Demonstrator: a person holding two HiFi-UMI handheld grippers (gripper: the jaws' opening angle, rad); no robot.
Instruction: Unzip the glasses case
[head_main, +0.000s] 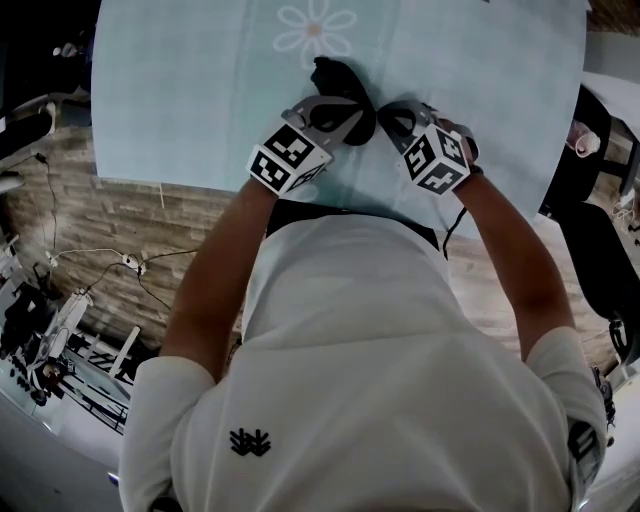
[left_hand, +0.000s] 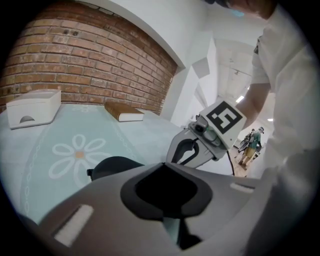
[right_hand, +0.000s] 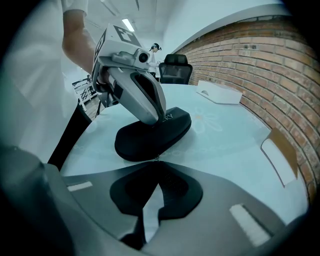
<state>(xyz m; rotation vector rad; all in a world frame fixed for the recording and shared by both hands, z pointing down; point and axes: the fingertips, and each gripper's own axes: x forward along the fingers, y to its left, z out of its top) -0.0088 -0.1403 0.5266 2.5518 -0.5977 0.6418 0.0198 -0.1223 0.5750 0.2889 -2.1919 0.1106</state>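
Observation:
A black glasses case (head_main: 331, 75) lies on the pale teal table (head_main: 180, 90), just this side of a printed daisy. In the right gripper view the case (right_hand: 150, 135) lies straight ahead. My left gripper (right_hand: 158, 119) is shut, and its tips rest on the case's top. My right gripper (right_hand: 157, 161) is shut at the case's near edge, on a small zipper pull (right_hand: 157, 158). In the head view the left gripper (head_main: 357, 124) and right gripper (head_main: 388, 118) meet tip to tip beside the case. In the left gripper view the case (left_hand: 112, 167) shows left of the shut jaws.
A white box (left_hand: 32, 107) and a brown book (left_hand: 123, 111) sit at the table's far side by a brick wall. A black office chair (right_hand: 175, 67) stands past the table. The table's front edge (head_main: 200, 182) is close to my body.

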